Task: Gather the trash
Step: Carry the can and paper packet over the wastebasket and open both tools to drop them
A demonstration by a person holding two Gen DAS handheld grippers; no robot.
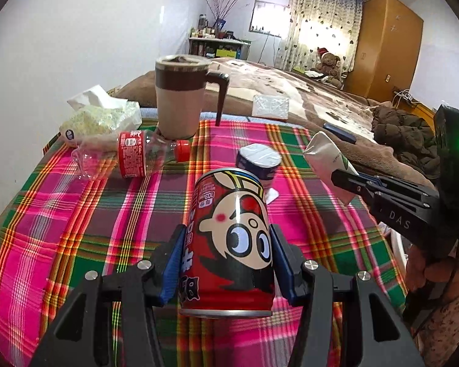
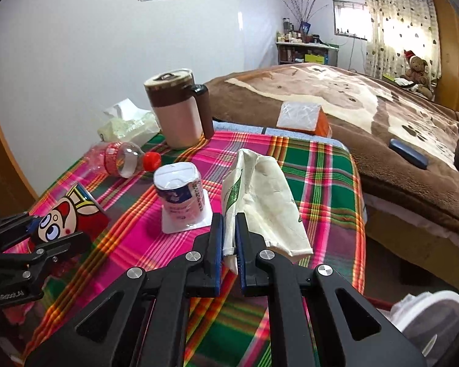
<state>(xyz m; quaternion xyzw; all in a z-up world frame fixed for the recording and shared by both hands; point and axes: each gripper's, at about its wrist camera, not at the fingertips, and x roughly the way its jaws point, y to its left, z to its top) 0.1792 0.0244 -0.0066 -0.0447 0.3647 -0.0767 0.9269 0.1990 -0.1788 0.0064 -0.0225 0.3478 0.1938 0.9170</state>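
Red cartoon drink can [image 1: 229,241], one, clamped in left gripper [image 1: 226,263]. Right gripper [image 2: 229,241] pinches one crumpled paper carton [image 2: 260,202]. Ahead of both: one yogurt cup [image 2: 180,195], one plastic bottle [image 1: 131,153], one lidded mug [image 1: 180,98].

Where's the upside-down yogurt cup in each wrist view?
Left wrist: yogurt cup at centre, partly hidden behind the red can.
Right wrist: yogurt cup left of centre, beside the crumpled paper bag.
Shared landmark: the brown lidded mug.
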